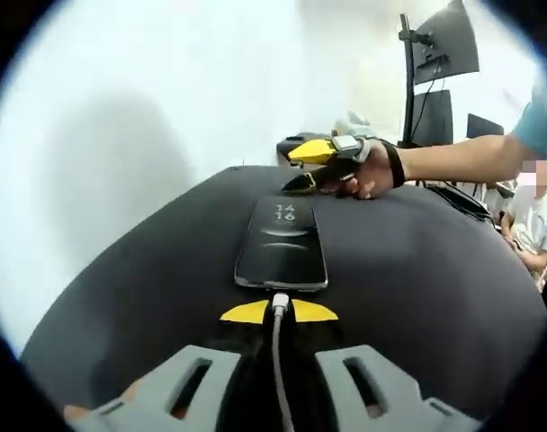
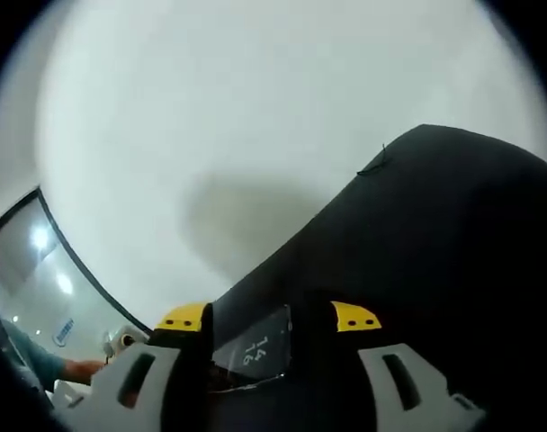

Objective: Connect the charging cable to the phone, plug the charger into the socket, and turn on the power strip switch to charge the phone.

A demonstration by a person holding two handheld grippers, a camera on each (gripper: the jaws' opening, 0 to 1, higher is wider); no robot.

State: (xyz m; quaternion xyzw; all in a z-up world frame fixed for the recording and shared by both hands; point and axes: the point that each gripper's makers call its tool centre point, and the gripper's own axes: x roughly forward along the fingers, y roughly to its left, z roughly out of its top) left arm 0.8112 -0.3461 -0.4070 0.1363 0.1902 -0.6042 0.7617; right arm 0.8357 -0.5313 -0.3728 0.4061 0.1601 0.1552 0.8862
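One phone (image 1: 282, 245), one charging cable (image 1: 278, 360), two grippers (image 1: 279, 312) (image 1: 311, 166), two monitors (image 1: 446, 40), one black table (image 1: 417, 270)

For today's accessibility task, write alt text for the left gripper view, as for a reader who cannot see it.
A white charging cable, pinched between the left gripper's yellow-tipped jaws, meets the near end of a phone lying screen-up on a dark table. At the phone's far end, the right gripper, held in a person's hand, rests against it.
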